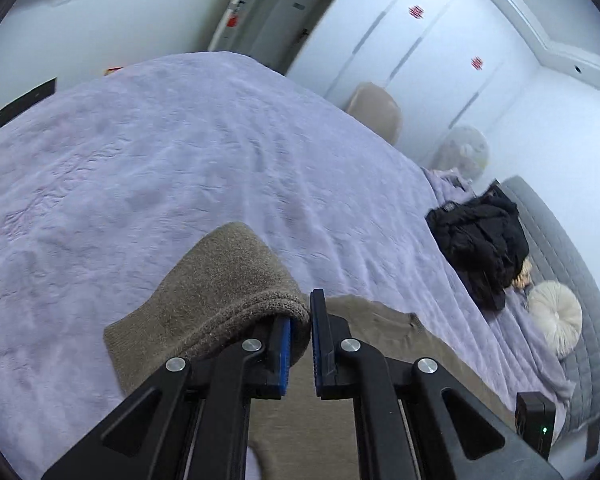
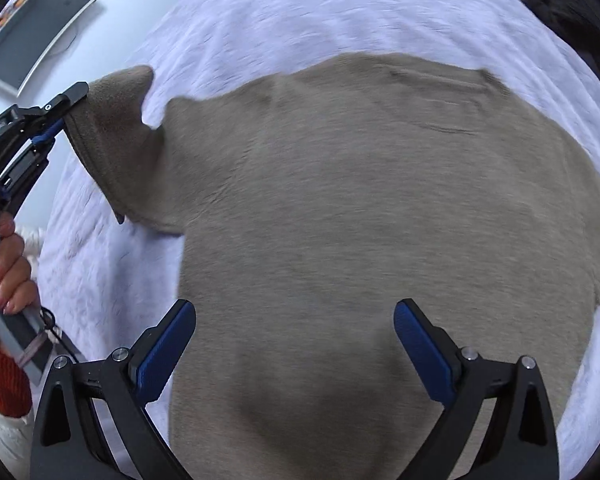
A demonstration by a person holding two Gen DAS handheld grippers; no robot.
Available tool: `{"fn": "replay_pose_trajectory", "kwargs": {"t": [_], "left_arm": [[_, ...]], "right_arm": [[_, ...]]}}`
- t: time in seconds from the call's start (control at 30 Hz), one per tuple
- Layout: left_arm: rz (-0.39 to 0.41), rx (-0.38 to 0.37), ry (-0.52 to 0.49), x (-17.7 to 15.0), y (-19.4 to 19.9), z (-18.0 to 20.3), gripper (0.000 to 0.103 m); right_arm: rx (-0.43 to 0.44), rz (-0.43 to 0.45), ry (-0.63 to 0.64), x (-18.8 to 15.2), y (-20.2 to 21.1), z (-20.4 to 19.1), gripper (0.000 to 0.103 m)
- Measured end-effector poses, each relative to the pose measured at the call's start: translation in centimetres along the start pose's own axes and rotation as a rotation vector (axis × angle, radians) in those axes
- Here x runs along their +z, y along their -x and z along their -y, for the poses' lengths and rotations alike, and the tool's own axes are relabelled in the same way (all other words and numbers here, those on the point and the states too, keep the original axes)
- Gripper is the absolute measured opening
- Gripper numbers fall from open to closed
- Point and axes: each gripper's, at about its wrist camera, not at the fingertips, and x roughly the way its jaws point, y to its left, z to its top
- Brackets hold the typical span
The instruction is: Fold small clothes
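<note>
Blue-padded fingers (image 2: 168,356) of your right gripper (image 2: 294,354) stood spread wide, hovering above the lower part of the taupe sweater (image 2: 360,220) with nothing between them. That sweater lay flat on the lavender bedspread (image 2: 300,8), its body filling most of the right wrist view and running under and past the open fingers toward the camera.

Your left gripper (image 1: 300,344) was nearly closed on the ribbed cuff of the sweater's sleeve (image 1: 220,280); the knit draped over the left finger and sat pinched between the two blue pads, with only a narrow gap showing ahead of the fabric. In the right wrist view the same gripper (image 2: 56,120) held that sleeve lifted off the bedspread at the far left, the cloth sloping back down to the sweater's shoulder. Your hand (image 2: 8,264) gripped its handle, a red cuff (image 2: 0,380) at the wrist.

Farther out on the bed (image 1: 140,140), well apart from the sweater, a black garment (image 1: 480,236) lay heaped near a round cream cushion (image 1: 556,316) against the grey quilted headboard (image 1: 580,280). White wardrobe doors (image 1: 440,60) stood beyond.
</note>
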Motion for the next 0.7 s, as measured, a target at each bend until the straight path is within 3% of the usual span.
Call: {"fn": "replay_pose_trajectory", "kwargs": {"t": [0.2, 0.3, 0.4, 0.43, 0.47, 0.53, 0.7], "left_arm": [[-0.157, -0.100, -0.120, -3.2, -7.3, 9.8, 0.010], [-0.225, -0.085, -0.178, -5.6, -10.6, 12.8, 0.010], [-0.309, -0.021, -0.240, -8.5, -13.6, 14.3, 0.013], [-0.331, 0.007, -0.261, -9.4, -14.3, 14.4, 0.029], [-0.348, 0.048, -0.283, -10.3, -15.0, 14.4, 0.060], [-0.341, 0.125, -0.305, -11.3, -15.2, 14.2, 0.080], [-0.333, 0.142, -0.283, -10.5, -12.3, 12.6, 0.080]], "right_arm": [[-0.047, 0.059, -0.167, -0.5, 2.8, 7.8, 0.100], [-0.079, 0.066, -0.227, -1.2, 3.7, 11.5, 0.100], [-0.102, 0.057, -0.265, -1.9, 3.9, 14.1, 0.100], [-0.105, 0.052, -0.274, -2.0, 3.9, 14.8, 0.100], [-0.107, 0.047, -0.284, -2.2, 4.0, 15.8, 0.100], [-0.106, 0.041, -0.296, -2.4, 3.8, 16.8, 0.100], [-0.088, 0.076, -0.246, -1.1, 3.9, 17.2, 0.103]]}}
